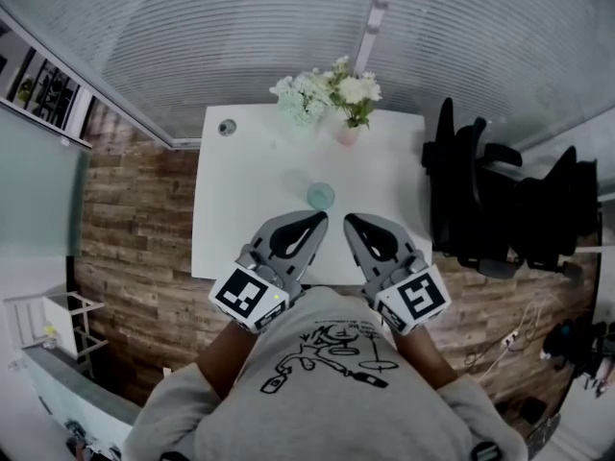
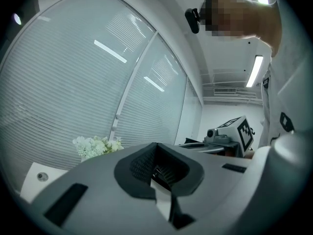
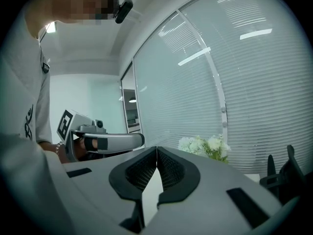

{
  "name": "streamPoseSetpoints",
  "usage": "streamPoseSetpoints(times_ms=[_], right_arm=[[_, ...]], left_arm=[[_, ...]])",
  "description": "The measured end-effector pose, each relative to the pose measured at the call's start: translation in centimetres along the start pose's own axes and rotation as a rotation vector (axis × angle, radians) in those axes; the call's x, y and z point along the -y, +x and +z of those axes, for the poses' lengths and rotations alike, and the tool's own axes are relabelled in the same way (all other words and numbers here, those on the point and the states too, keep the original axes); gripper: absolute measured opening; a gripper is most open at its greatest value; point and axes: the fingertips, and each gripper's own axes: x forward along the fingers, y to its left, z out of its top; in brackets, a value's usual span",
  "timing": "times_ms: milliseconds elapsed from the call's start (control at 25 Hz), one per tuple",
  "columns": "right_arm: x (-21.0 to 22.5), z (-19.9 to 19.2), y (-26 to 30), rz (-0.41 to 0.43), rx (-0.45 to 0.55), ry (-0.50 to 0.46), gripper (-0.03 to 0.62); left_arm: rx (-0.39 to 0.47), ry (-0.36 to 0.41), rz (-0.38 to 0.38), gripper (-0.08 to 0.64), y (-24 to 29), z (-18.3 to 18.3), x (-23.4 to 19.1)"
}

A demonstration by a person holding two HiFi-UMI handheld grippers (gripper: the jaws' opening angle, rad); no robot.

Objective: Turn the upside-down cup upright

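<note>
Closed and empty, left claw and right claw hang short of the teal cup, facing unclear; avoid nudging it.

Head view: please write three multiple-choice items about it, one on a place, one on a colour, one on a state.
1. Where is the cup? A on the white table; B on the floor; C on a shelf.
2. What colour are the chairs at the right? A white; B black; C red.
3. How are the left gripper and right gripper? A open; B shut on the cup; C shut, empty.
Answers: A, it stands on that table; B, they look black; C, the fingers meet with nothing between.
</note>
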Motion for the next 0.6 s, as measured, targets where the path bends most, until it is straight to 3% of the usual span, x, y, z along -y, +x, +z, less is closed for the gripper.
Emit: streamPoseSetpoints(times_ms=[600], right_arm=[[-0.18,0.77,-0.23,-0.008,0.007,-0.016,0.035]], left_arm=[[-0.004,-0.007,0.003,0.003,-0.19,-0.29,-0.03]])
